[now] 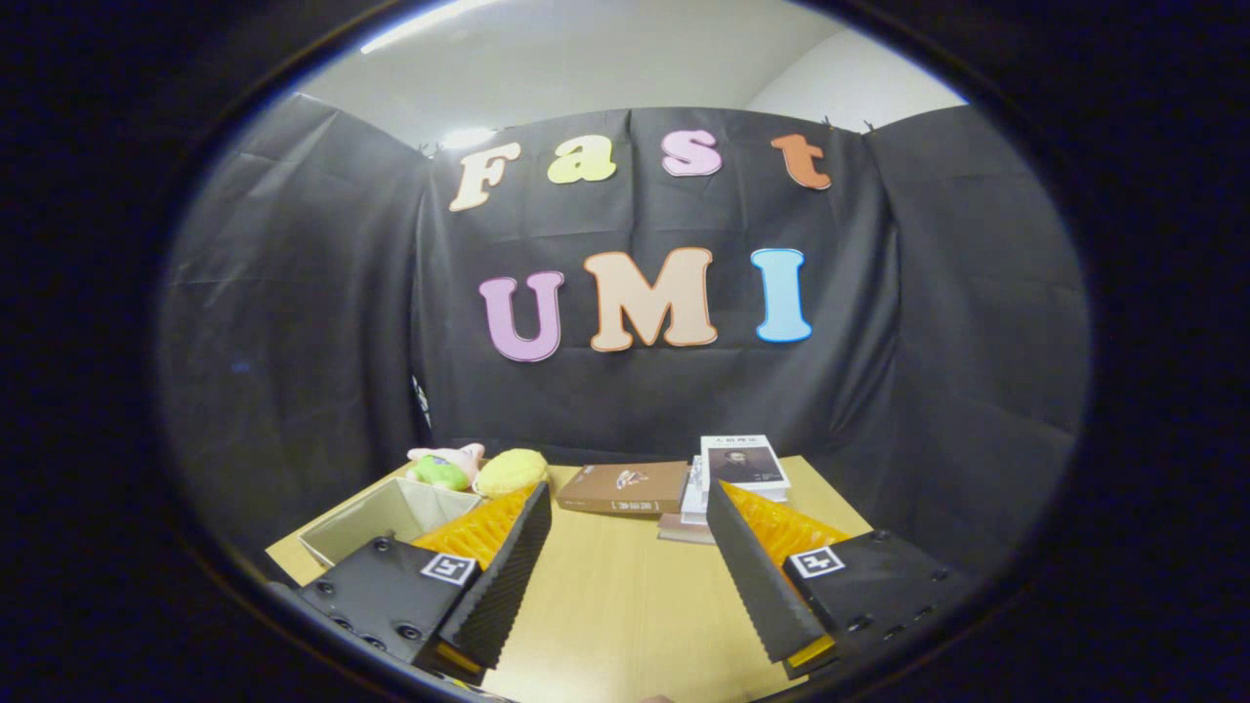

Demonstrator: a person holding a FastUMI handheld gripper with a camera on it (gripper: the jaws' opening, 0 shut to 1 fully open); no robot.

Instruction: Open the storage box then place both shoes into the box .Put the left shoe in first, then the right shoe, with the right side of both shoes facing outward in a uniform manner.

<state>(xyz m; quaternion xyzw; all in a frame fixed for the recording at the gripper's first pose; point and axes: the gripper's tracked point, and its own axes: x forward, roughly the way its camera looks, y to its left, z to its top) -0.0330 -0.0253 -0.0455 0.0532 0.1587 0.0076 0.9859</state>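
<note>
hand-held gripper spread wide, gripping nothing, above the bench; open storage box just beyond its left finger.

Wooden table runs out ahead, bare down the middle. At its far edge, a brown book lies flat, and just beside it a short stack of books with a white one on top. Over on the other side of the brown book, a yellow plush sits touching a green and pink plush. Black cloth hangs behind it all.
</note>
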